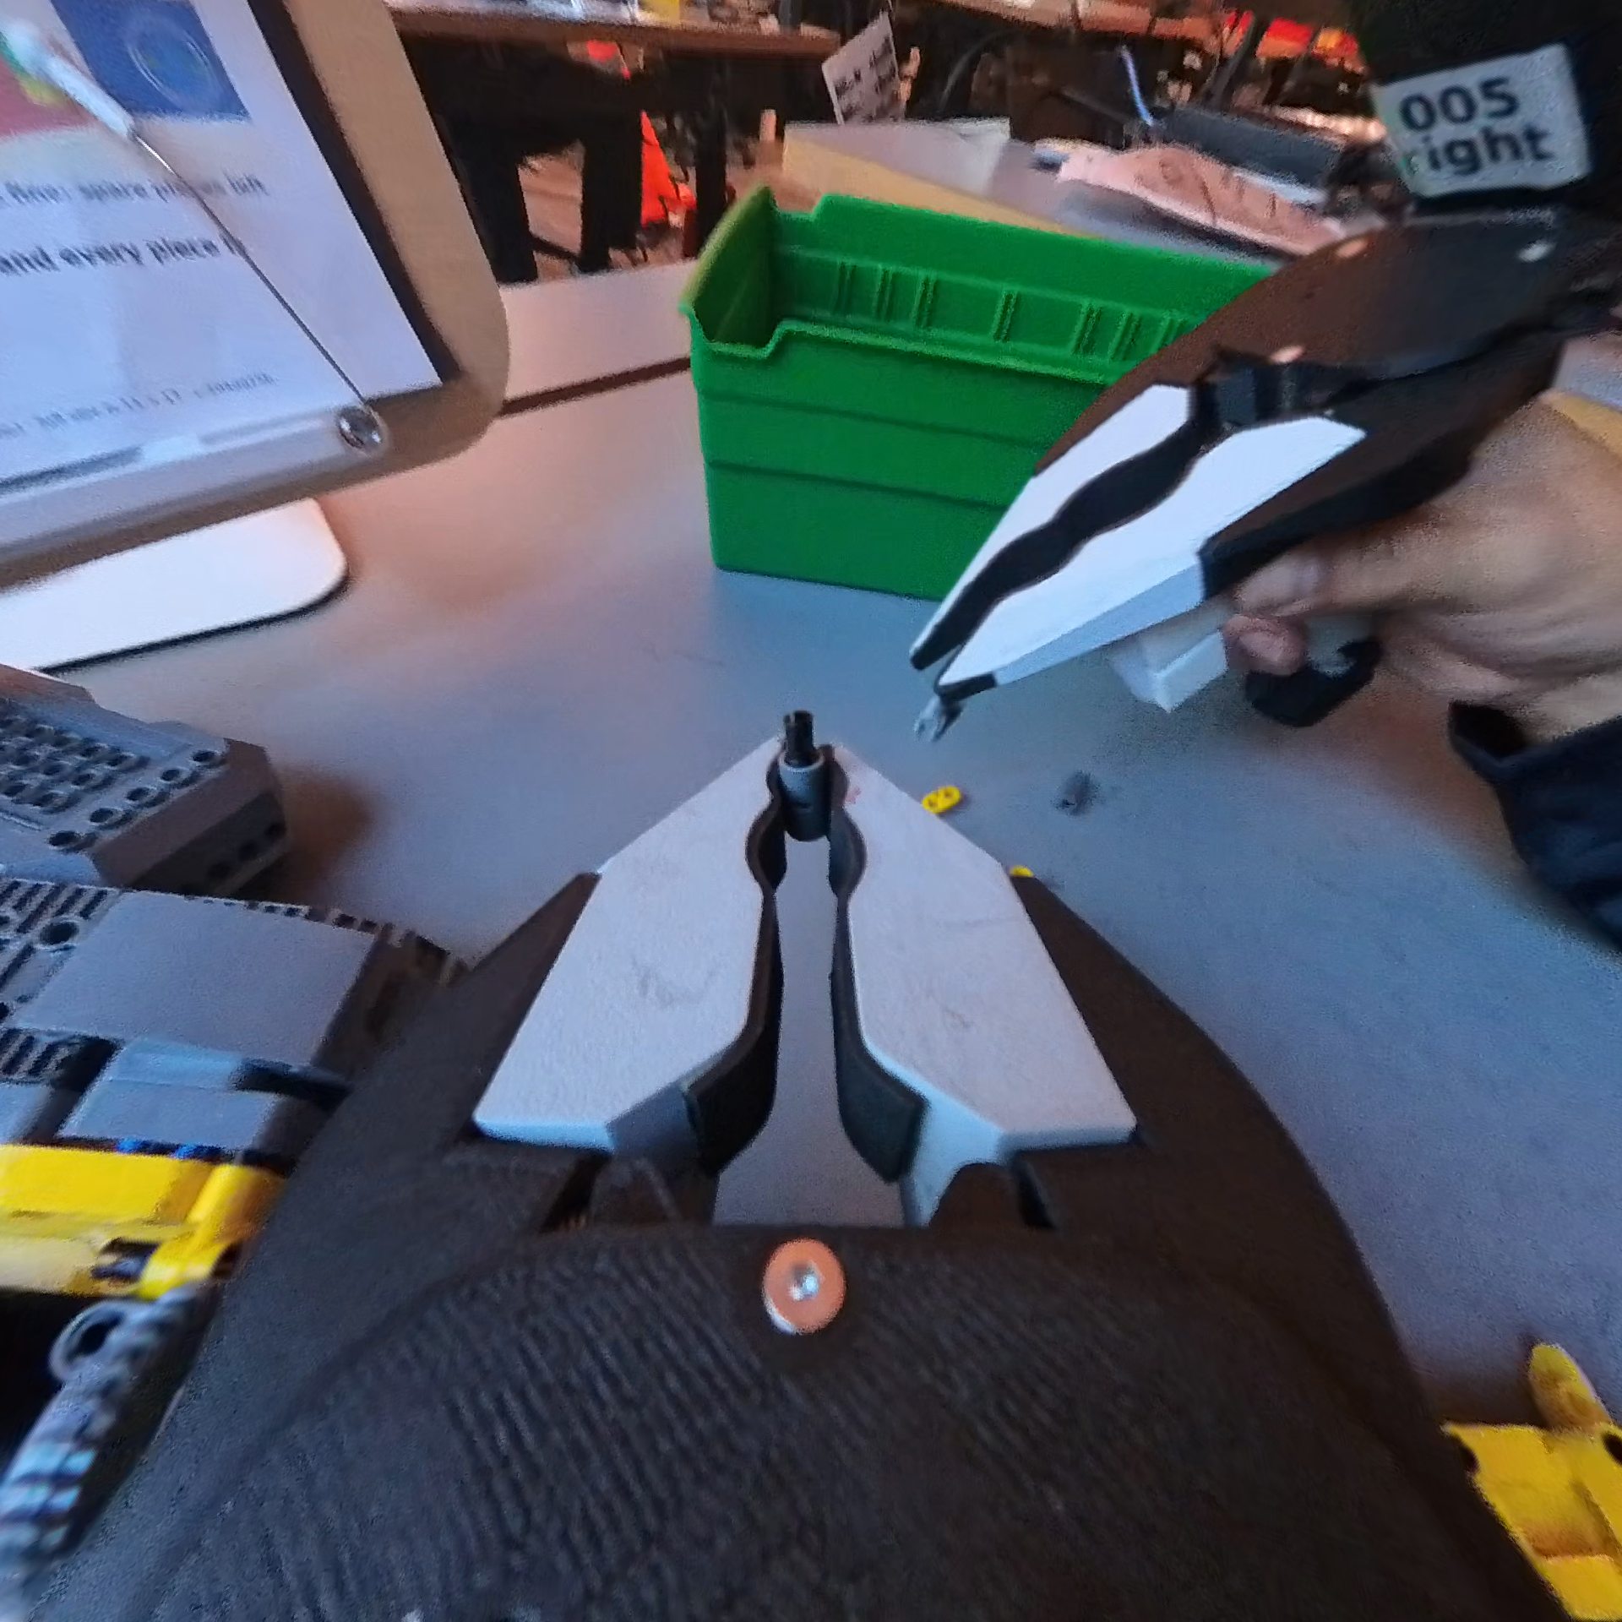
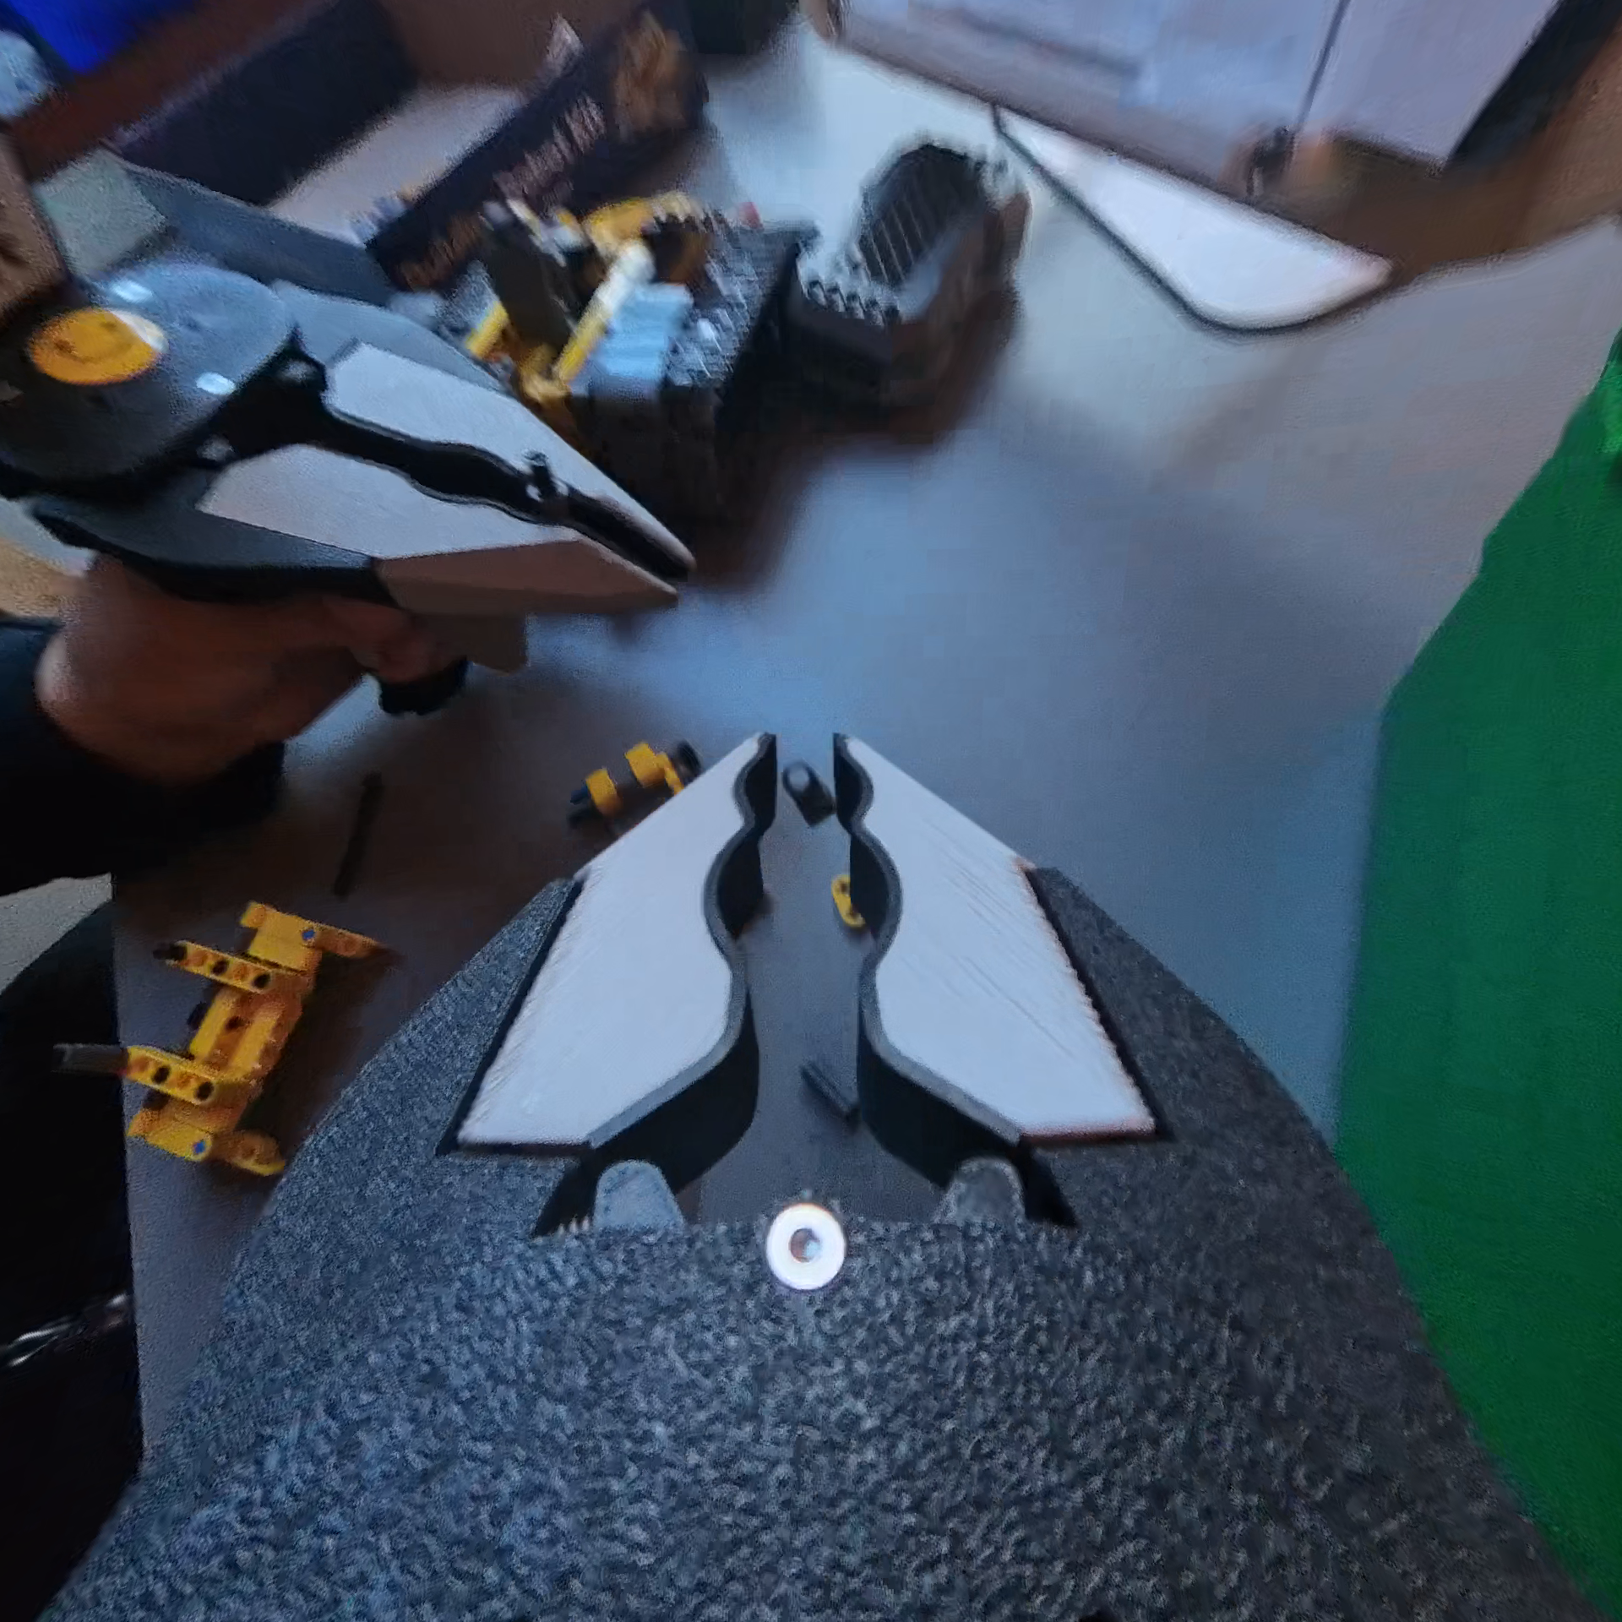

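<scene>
My left gripper (image 1: 803,755) is shut on a small grey and black pin connector (image 1: 803,785) that stands up between its tips, just above the grey table (image 1: 527,632). My right gripper (image 2: 805,746) hovers a little to the right of it, tips pointing down toward the table, its jaws nearly closed on a small grey piece (image 2: 807,790). That piece also shows at its tips in the left wrist view (image 1: 932,721). The right gripper (image 1: 930,680) and the left gripper (image 2: 680,584) each show in the other's view, each held by a hand.
A green bin (image 1: 878,439) stands behind the right gripper. A grey, black and yellow brick model (image 1: 132,1097) sits at the left, below a framed sheet on a stand (image 1: 175,263). Loose parts lie on the table: a yellow link (image 1: 943,799), a dark pin (image 1: 1075,790), a yellow assembly (image 2: 219,1036). One gripper's finger ends stand about 5 centimetres off the other's. The yellow assembly (image 2: 219,1036) is about equally far from each gripper, around 20 centimetres. It turns up in the left wrist view (image 1: 1574,1544) as well.
</scene>
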